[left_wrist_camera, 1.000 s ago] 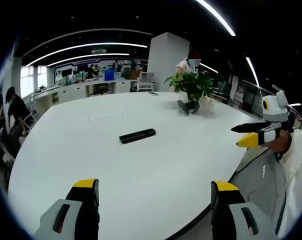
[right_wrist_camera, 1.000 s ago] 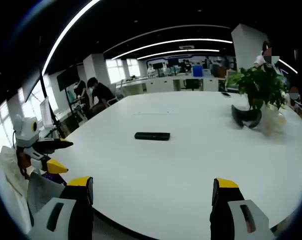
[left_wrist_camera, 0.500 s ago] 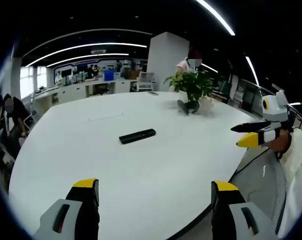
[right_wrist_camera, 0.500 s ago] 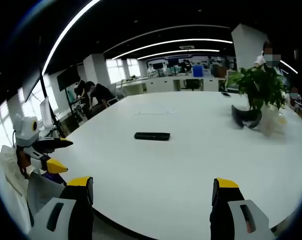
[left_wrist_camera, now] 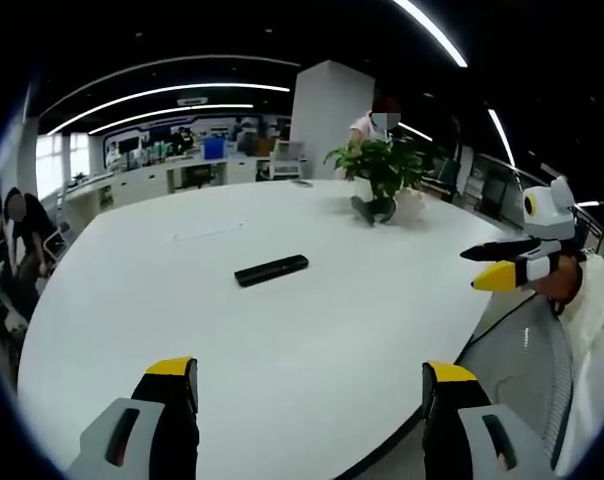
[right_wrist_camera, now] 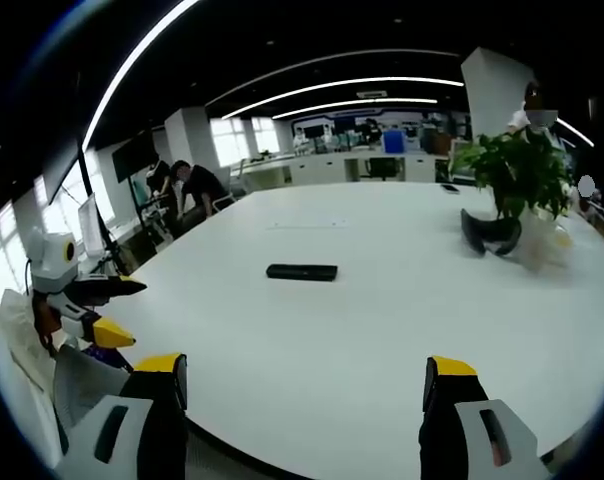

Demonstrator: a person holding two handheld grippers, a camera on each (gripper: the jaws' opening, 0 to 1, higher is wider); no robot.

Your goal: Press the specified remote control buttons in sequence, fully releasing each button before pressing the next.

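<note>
Bright ceiling light strips [left_wrist_camera: 162, 95], glossy white table [right_wrist_camera: 382, 330], strong fisheye bending, blurred edges

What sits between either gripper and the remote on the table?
Nothing visible. The remote lies alone on bare white table, ahead of the open left gripper and the open right gripper. The potted plant stands far behind it, off both approach lines.

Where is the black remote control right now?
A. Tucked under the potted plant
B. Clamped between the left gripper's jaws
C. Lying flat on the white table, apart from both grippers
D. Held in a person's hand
C: the remote control lies flat on the white table, well ahead of the open left gripper and right gripper.
</note>
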